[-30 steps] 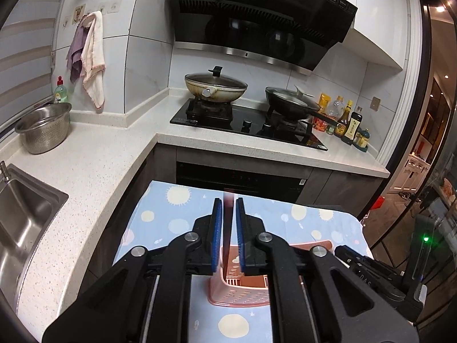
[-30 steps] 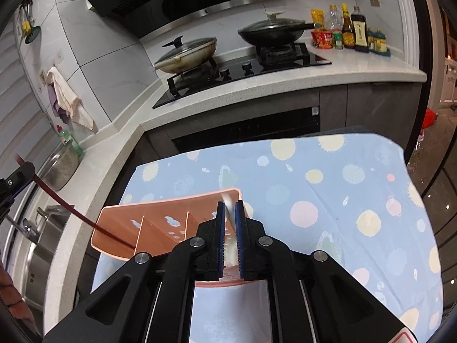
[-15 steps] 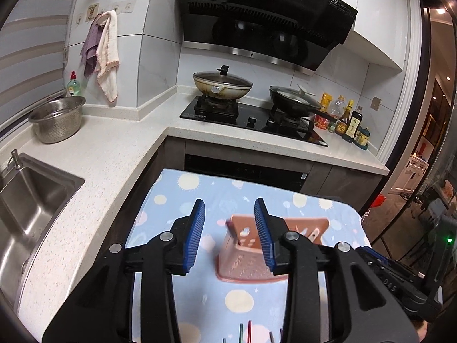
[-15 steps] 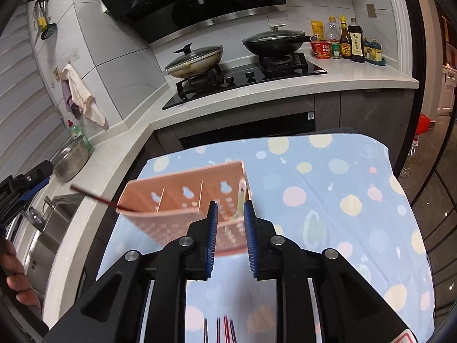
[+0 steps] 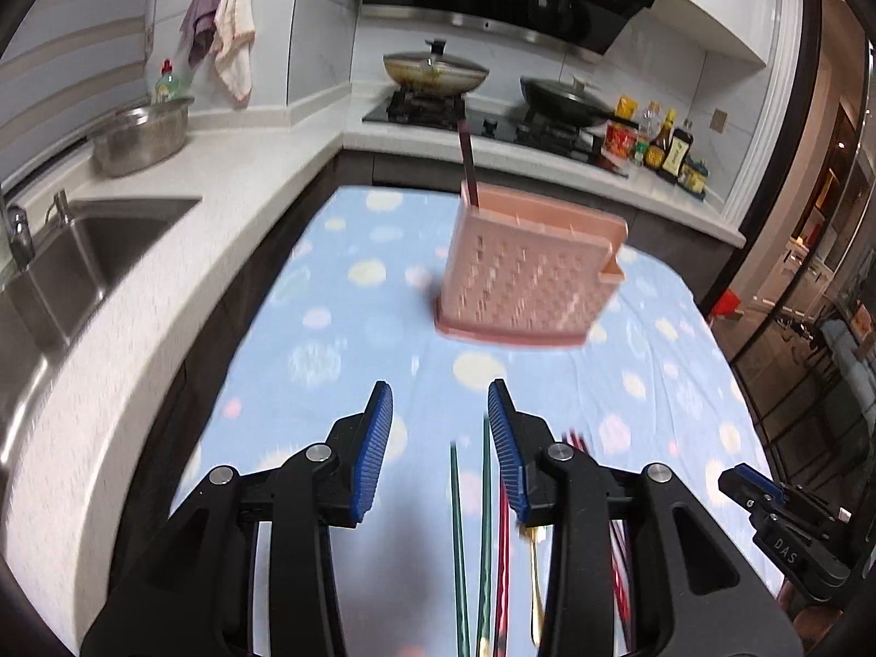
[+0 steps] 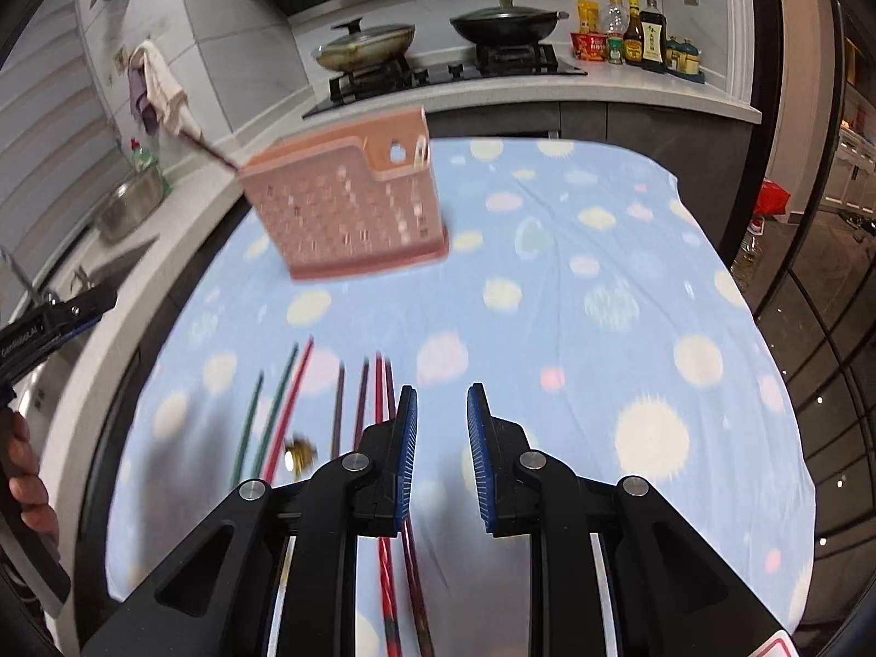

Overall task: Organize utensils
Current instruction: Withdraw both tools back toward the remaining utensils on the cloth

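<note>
A pink perforated caddy (image 5: 525, 279) (image 6: 350, 208) stands on the dotted blue cloth (image 5: 350, 328). A dark chopstick (image 5: 468, 164) (image 6: 211, 149) leans out of its left compartment. A pale utensil (image 6: 420, 150) peeks from its right one. Several green, red and purple chopsticks (image 6: 276, 410) and a gold spoon (image 6: 301, 449) lie on the cloth near the front edge. My left gripper (image 5: 438, 399) hangs open above the green chopsticks (image 5: 457, 520), gripping nothing. My right gripper (image 6: 441, 399) is open with a narrow gap, just right of the red chopsticks (image 6: 380, 383), and holds nothing.
A counter with a sink (image 5: 82, 252) and a steel bowl (image 5: 142, 134) runs along the left. The hob with two pans (image 5: 435, 68) and a row of bottles (image 6: 635, 33) are behind the table. A hand (image 6: 22, 471) shows at the left edge.
Both grippers let go of what they held in the caddy, the dark chopstick and the pale utensil. They opened and drew back and down toward the chopsticks lying near the front edge.
</note>
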